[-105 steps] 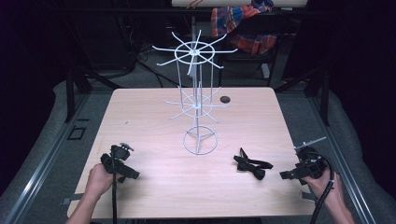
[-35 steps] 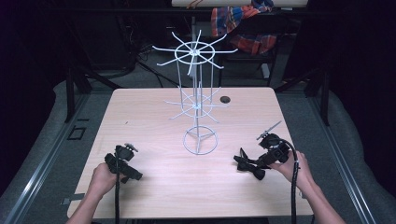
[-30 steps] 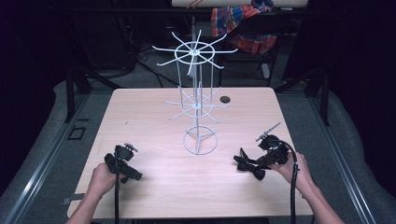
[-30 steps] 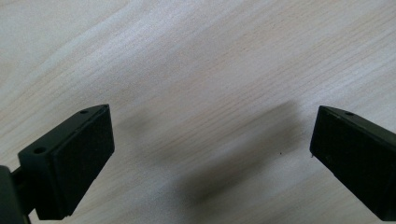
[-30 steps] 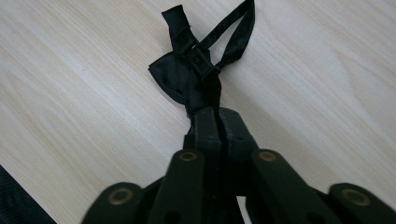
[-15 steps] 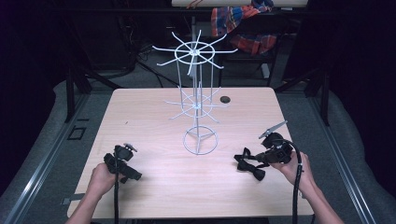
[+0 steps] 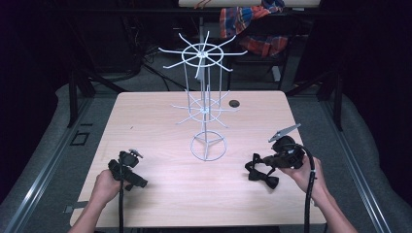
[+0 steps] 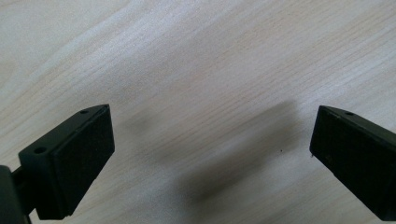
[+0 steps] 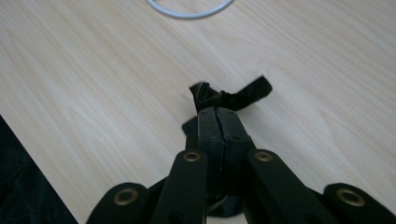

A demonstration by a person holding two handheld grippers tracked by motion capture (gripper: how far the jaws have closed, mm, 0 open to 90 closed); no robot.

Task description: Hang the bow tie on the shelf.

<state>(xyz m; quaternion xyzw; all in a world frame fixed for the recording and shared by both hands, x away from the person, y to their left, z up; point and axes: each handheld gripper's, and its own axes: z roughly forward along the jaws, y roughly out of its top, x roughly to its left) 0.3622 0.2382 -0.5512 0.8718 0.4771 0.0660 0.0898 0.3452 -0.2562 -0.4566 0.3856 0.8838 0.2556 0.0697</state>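
From the high view, the right gripper [image 7: 266, 162] sits in the person's right hand [image 7: 303, 171] near the table's right front, its jaws pinched on a black fabric bow tie [image 7: 260, 171] that lies just under and beside the jaw tips, its lower wing on the pale wooden table [image 7: 145, 121]. Beyond this gripper, toward the table's middle, stands a white wire display rack with radiating hooks and a ring base [image 7: 206, 109]; farther behind it lies a small dark round disc [image 7: 234, 103]. The left gripper [image 7: 141, 183], held in the left hand [image 7: 104, 187], rests well apart from the bow tie at the table's left front.

In the left gripper view, the left gripper [image 8: 210, 154] has its two black jaws spread wide, with bare wood grain between them.

In the right gripper view, the right gripper [image 9: 218, 114] has its jaws pressed together on the bow tie [image 9: 229, 99], whose strap sticks out past the tips. The rack's ring base [image 9: 189, 11] curves farther ahead.
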